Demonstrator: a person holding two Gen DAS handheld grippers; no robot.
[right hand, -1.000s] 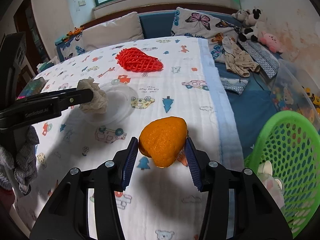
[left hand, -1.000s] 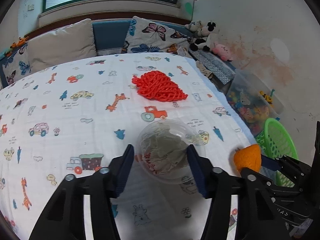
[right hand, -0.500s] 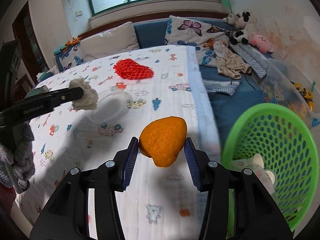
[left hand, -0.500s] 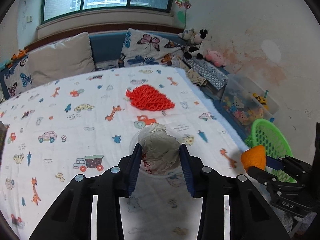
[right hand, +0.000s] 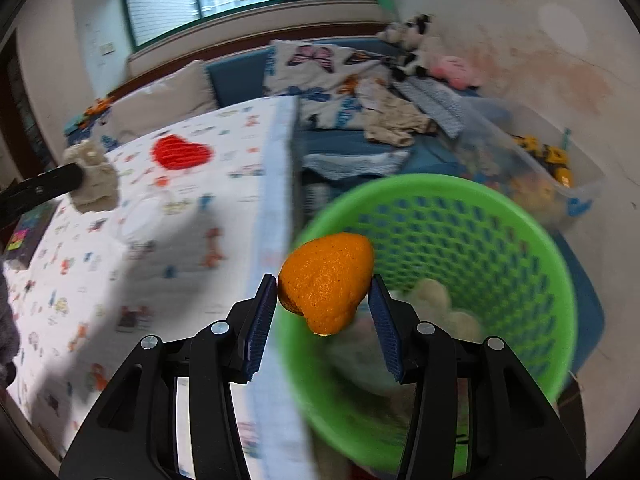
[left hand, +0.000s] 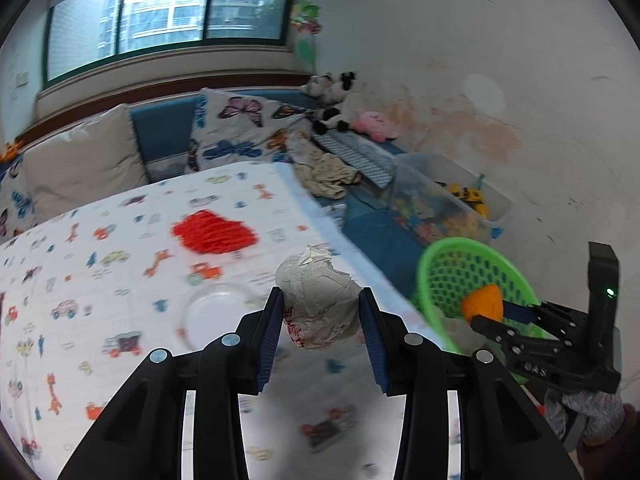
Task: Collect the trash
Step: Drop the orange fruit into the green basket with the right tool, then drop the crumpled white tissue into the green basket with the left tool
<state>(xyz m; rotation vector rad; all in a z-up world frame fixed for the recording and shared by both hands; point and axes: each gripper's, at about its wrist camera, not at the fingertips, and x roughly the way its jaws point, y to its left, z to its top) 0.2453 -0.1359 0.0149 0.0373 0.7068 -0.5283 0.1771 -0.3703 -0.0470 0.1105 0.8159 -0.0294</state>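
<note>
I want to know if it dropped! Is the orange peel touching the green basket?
Apart. In the right wrist view the orange peel hangs pinched in the right gripper, above the green basket.

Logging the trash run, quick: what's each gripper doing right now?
Left gripper: shut on the crumpled paper ball.
Right gripper: shut on the orange peel, over the green basket.

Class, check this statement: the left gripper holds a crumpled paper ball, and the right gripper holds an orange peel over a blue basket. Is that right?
Not quite. The basket is green, not blue; the right wrist view shows it clearly. The rest stands: the left gripper holds the crumpled paper ball, and the right gripper holds the orange peel over the basket.
</note>
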